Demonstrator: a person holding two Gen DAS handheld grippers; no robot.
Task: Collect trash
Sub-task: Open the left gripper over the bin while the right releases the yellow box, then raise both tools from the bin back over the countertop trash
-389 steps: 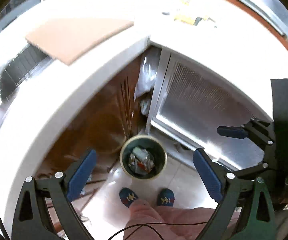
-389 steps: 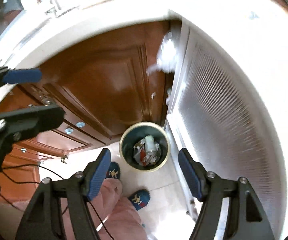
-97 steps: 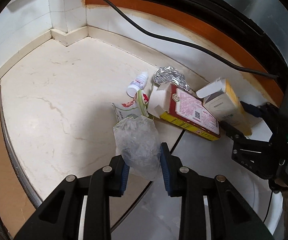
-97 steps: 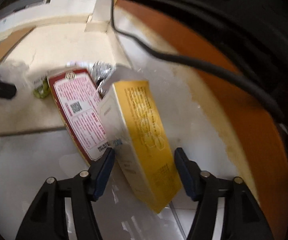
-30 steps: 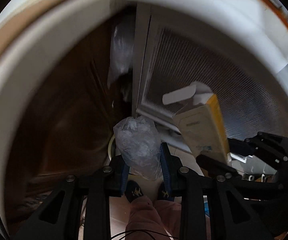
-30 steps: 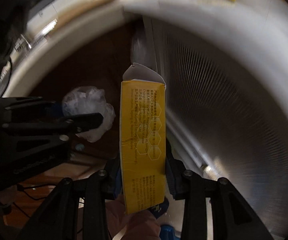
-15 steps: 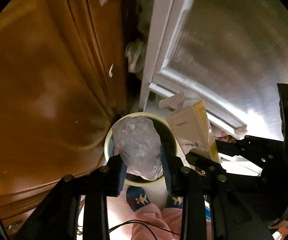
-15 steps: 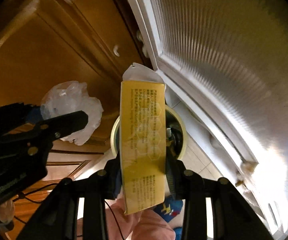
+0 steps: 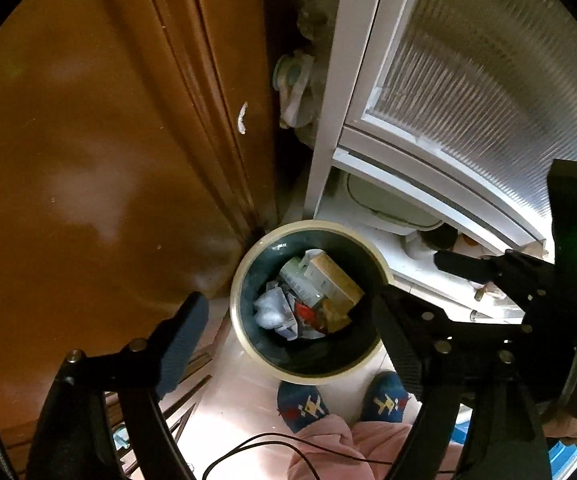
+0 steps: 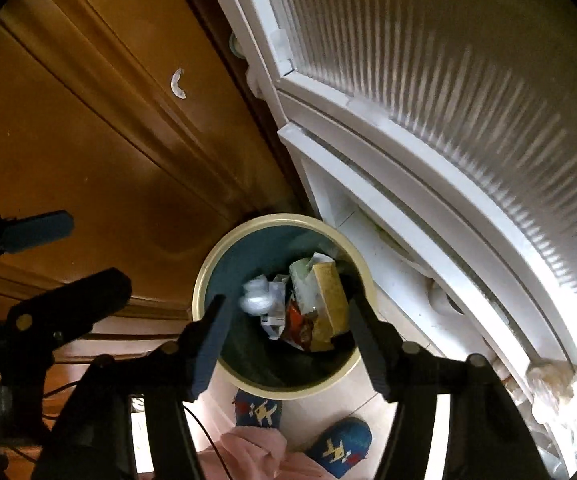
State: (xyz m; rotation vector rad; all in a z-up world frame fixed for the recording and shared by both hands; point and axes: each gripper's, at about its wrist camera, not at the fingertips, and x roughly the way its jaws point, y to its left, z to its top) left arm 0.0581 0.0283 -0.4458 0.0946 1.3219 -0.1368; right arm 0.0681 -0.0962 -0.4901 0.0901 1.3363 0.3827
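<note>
Both the left gripper [image 9: 288,316] and right gripper [image 10: 288,316] are opening with nothing between them above the round cream-rimmed bin [image 9: 248,344] at frame centre, where the yellow cardboard box [image 10: 330,300] is lying tilted and could tip out.

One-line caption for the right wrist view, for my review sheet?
Right hand-held gripper, jaws opening and empty, above the trash bin where the yellow box and crumpled plastic bag lie.

Trash [image 9: 308,300] in the bin [image 9: 248,344] — cabinet [image 9: 88,140] left, door [image 9: 468,80] right
</note>
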